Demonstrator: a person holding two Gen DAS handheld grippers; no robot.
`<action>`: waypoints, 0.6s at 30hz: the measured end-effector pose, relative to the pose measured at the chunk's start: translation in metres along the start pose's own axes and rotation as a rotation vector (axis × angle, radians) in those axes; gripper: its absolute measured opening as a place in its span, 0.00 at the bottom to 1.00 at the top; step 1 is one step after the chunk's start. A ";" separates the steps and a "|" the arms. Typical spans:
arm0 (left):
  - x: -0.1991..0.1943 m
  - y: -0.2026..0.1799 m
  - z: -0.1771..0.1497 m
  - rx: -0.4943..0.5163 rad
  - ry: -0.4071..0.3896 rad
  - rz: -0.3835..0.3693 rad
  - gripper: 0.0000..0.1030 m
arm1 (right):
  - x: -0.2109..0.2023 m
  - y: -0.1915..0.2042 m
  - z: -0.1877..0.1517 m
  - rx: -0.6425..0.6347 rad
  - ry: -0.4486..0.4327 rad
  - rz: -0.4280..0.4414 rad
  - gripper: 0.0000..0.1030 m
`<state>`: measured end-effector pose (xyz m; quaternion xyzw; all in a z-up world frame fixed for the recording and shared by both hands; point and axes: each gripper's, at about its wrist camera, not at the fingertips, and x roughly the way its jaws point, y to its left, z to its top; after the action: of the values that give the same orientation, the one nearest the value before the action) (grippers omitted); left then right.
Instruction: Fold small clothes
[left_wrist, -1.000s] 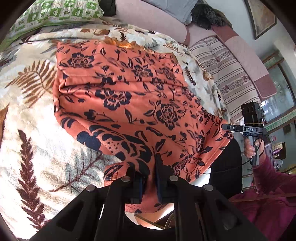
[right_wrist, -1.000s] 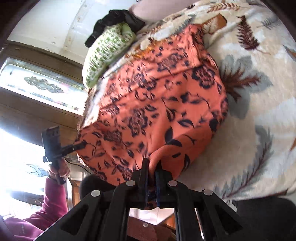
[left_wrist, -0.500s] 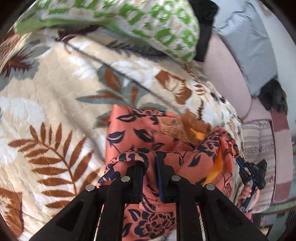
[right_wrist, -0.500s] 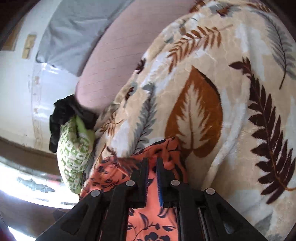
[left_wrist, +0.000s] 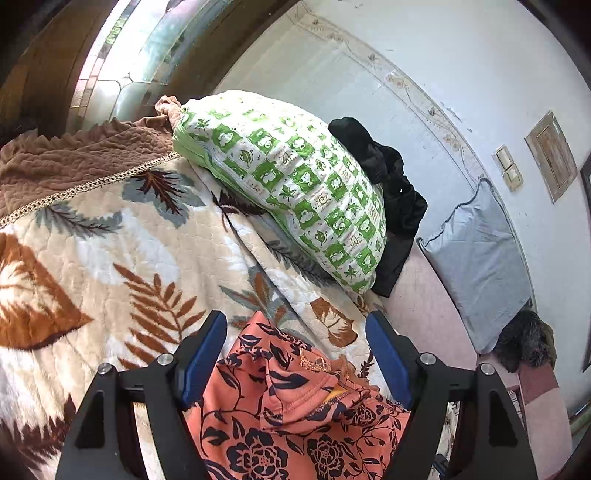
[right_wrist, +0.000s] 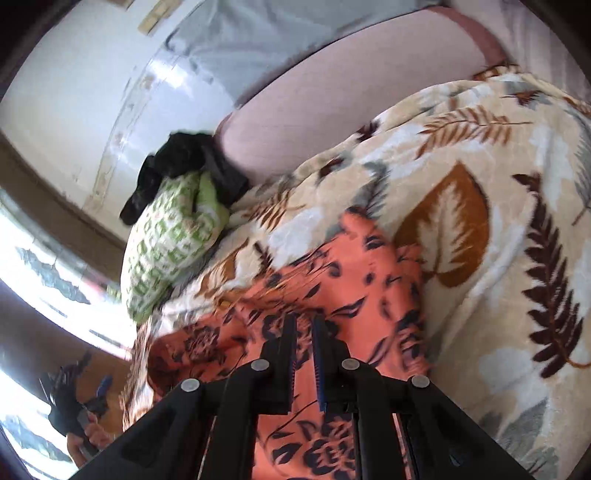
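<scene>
**Top fold laid down, left tongs letting go**

An orange flowered garment (left_wrist: 295, 417) lies on a leaf-print blanket (left_wrist: 110, 258) on the bed, its upper edge folded over. The left tongs (left_wrist: 295, 354) have just been opening and stand wide, cloth below them but not pinched. The right tongs (right_wrist: 303, 332) are almost closed, jaws against the cloth; whether they pinch it I cannot tell.

To do this well, I judge: release both corners level, then smooth the crease.

Count: one garment, one green pillow (left_wrist: 288, 184), one grey pillow (left_wrist: 476, 258), two tongs.
</scene>
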<state>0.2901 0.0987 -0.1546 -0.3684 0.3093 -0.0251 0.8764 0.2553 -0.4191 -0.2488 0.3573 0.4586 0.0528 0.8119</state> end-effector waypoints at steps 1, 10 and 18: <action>-0.004 0.003 -0.008 0.000 -0.018 0.009 0.76 | 0.014 0.022 -0.006 -0.055 0.055 0.024 0.11; 0.037 0.068 -0.021 -0.147 0.118 0.175 0.76 | 0.184 0.173 -0.066 -0.281 0.439 0.100 0.11; 0.042 0.073 0.002 -0.140 0.148 0.130 0.76 | 0.226 0.197 0.015 0.026 0.091 0.208 0.11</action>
<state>0.3112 0.1417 -0.2241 -0.4049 0.3972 0.0264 0.8232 0.4448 -0.1879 -0.2800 0.4107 0.4559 0.1469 0.7758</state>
